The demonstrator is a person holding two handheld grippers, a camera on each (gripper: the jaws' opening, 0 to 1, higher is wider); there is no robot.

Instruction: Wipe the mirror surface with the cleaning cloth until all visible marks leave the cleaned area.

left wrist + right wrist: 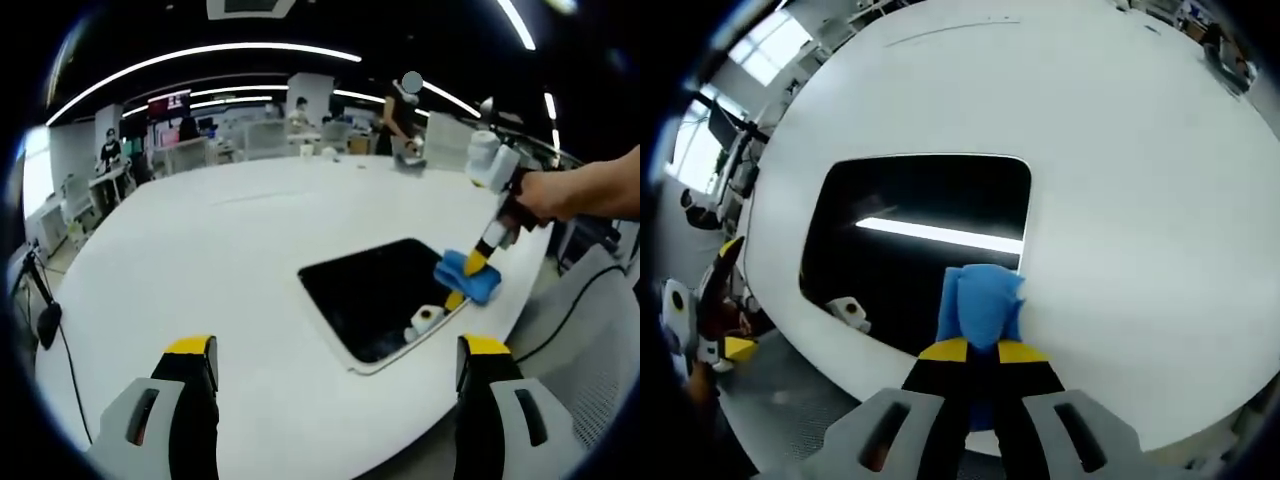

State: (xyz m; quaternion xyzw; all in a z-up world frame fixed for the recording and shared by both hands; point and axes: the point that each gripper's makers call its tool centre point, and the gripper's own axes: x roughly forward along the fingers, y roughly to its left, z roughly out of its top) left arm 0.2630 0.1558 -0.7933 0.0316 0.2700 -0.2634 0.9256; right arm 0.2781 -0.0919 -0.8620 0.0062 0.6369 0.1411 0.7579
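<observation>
A dark rectangular mirror [380,295] lies flat on the white table [230,250], near its edge. My right gripper [468,268] comes in from the right, held by a hand [545,195], and is shut on a blue cloth [468,280] that rests on the mirror's near corner. In the right gripper view the cloth [982,300] sits pinched between my right gripper [980,350] jaws, on the mirror's [910,240] right edge. My left gripper [337,350] hangs open above the table, short of the mirror. The left gripper [730,300] also shows past the table edge.
The mirror reflects ceiling light strips [940,235] and a white part of the gripper [428,318]. A grey chair [590,330] stands past the table's edge on the right. Desks and people [400,110] are beyond the far side. The table [1120,150] spreads wide around the mirror.
</observation>
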